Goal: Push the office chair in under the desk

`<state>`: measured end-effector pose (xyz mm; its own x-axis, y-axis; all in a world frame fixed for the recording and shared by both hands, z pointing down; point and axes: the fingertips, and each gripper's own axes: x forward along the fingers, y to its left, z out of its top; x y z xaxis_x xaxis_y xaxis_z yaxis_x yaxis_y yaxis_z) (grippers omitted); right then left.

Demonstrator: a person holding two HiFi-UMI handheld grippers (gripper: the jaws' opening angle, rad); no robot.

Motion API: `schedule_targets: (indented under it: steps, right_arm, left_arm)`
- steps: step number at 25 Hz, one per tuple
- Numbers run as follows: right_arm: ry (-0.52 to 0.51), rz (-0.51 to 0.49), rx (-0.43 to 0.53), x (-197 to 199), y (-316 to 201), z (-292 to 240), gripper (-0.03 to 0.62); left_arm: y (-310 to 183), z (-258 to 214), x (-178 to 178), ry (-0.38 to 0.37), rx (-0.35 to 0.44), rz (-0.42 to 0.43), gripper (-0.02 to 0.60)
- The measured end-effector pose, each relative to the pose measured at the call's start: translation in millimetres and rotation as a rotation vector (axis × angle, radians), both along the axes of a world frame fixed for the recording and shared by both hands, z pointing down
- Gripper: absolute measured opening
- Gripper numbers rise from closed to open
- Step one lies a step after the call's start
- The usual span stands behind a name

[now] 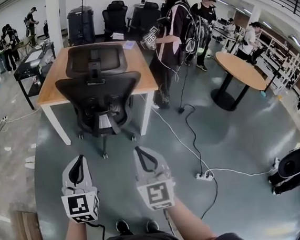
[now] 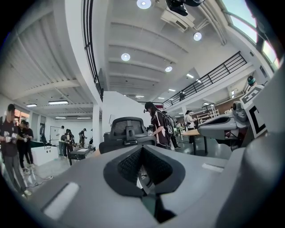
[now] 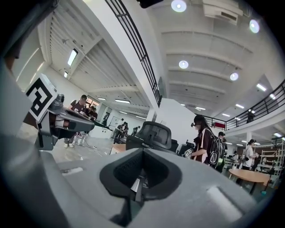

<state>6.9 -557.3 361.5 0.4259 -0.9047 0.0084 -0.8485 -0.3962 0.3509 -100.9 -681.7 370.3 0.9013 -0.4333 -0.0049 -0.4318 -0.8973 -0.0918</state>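
Observation:
A black mesh office chair (image 1: 99, 95) with a headrest stands on its castors at the near side of a wooden desk (image 1: 140, 75) with white legs, its back toward me. In the head view my left gripper (image 1: 80, 160) and right gripper (image 1: 139, 150) are held side by side over the floor, a short way back from the chair's base and apart from it. Both are shut with nothing between the jaws. The left gripper view looks over the left gripper (image 2: 142, 150) at the chair (image 2: 128, 129). In the right gripper view, the chair (image 3: 156, 133) and a strip of the desk (image 3: 117, 149) lie beyond the right gripper (image 3: 141, 153).
A person (image 1: 170, 30) with a backpack stands at the desk's right end. A round wooden table (image 1: 240, 68) is farther right. A power strip (image 1: 204, 176) and cables lie on the floor to my right. More black chairs (image 1: 115, 17) stand behind the desk, a dark table (image 1: 34, 64) to its left.

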Motion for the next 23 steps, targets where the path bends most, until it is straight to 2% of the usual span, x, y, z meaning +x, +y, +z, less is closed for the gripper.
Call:
schedule_targets:
  steps: [11,23]
  right_arm:
    - [-0.016,-0.028,0.021,11,24,0,-0.009]
    - [-0.026,-0.023,0.035,17,30,-2,-0.011]
  left_arm:
    - [25,-2,4,0.001,0.005,-0.019,0.017]
    - [29,-7,3,0.016,0.016,-0.032,0.017]
